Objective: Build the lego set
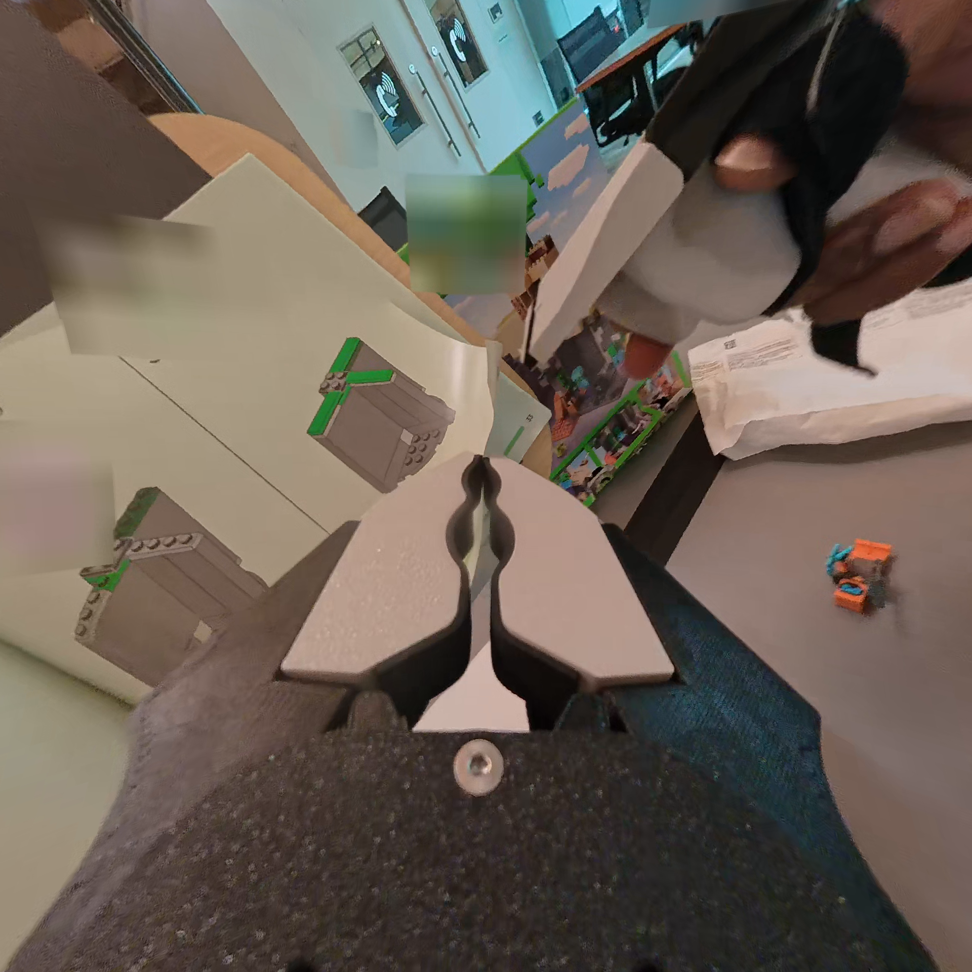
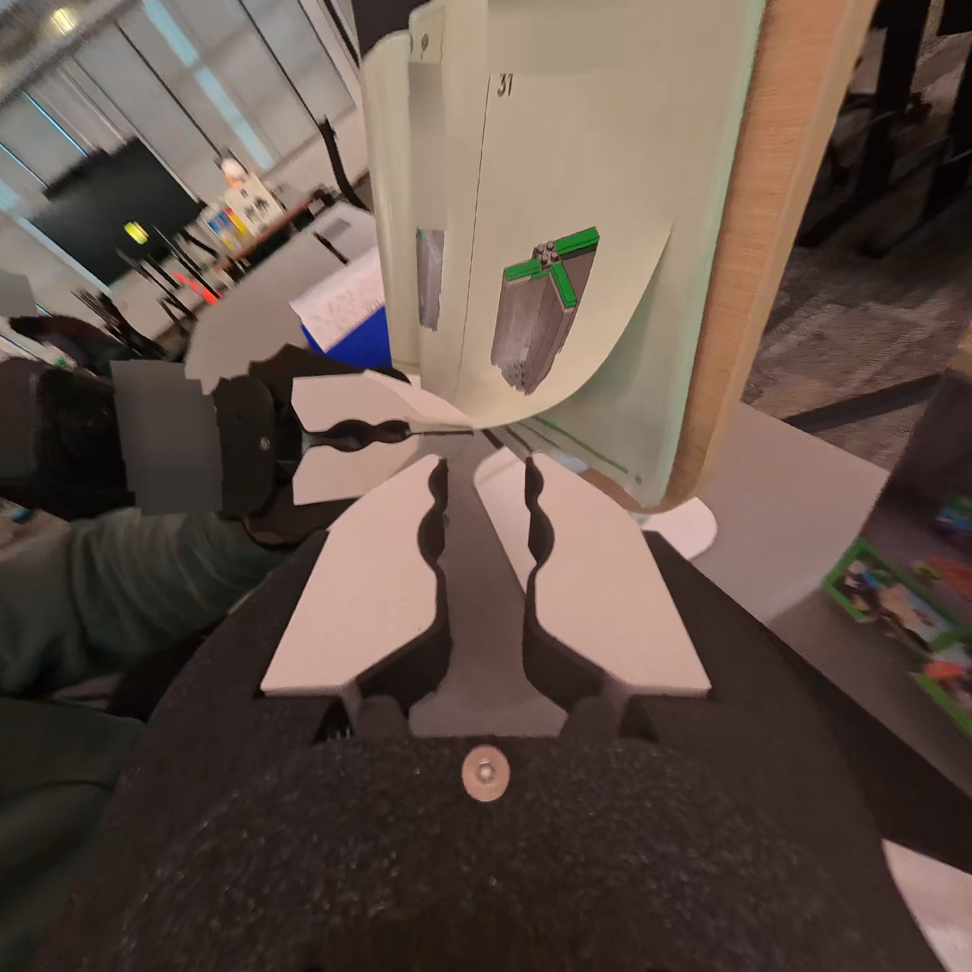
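Observation:
The pale green instruction booklet (image 1: 247, 421) stands open on a wooden stand (image 2: 762, 263), with drawings of a grey and green build on its pages. My left gripper (image 1: 483, 464) is shut on the edge of a booklet page. The page (image 2: 552, 294) curls from the stand to that gripper. In the right wrist view, the left gripper (image 2: 413, 434) comes in from the left, pinching the page. My right gripper (image 2: 486, 463) is open and empty, just below the curled page. It also shows in the left wrist view (image 1: 605, 236), held by a hand. A small orange, teal and grey lego build (image 1: 860, 576) lies on the grey table.
The lego set box (image 1: 610, 421) lies flat behind the stand and also shows in the right wrist view (image 2: 904, 605). A white paper bag (image 1: 820, 389) lies at the far right of the table. The stand's white base (image 2: 694, 520) sits on the table. A sleeve (image 2: 105, 578) reaches in from the left. The grippers are tip to tip, or close to it.

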A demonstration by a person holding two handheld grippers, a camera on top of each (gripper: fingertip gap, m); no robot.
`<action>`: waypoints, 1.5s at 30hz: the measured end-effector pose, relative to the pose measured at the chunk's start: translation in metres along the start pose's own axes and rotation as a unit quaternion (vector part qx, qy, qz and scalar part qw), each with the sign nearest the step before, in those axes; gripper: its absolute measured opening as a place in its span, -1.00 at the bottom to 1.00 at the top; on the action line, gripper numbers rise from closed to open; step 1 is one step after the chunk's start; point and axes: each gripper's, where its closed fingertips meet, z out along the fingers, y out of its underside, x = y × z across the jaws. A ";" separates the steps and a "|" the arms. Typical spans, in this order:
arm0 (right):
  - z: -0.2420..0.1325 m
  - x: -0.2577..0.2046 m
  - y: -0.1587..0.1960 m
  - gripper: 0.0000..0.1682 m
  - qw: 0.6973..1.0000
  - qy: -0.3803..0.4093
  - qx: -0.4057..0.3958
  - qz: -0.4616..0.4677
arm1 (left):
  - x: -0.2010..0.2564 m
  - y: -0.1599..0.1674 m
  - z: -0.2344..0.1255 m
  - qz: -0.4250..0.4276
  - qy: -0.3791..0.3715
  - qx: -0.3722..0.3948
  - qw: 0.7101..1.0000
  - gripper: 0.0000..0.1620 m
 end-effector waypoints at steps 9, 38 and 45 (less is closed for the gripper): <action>0.013 -0.006 -0.018 -0.64 0.998 -0.032 0.052 0.011 | -0.006 -0.007 -0.009 -0.089 0.037 0.024 0.995 -1.00; 0.017 -0.024 -0.008 -1.00 0.989 0.012 0.046 -0.138 | 0.035 0.010 -0.054 -0.018 0.061 0.012 0.998 -0.84; 0.029 -0.075 -0.016 -1.00 0.983 -0.031 0.034 -0.179 | 0.027 0.025 -0.109 -0.054 0.049 0.006 0.997 -0.90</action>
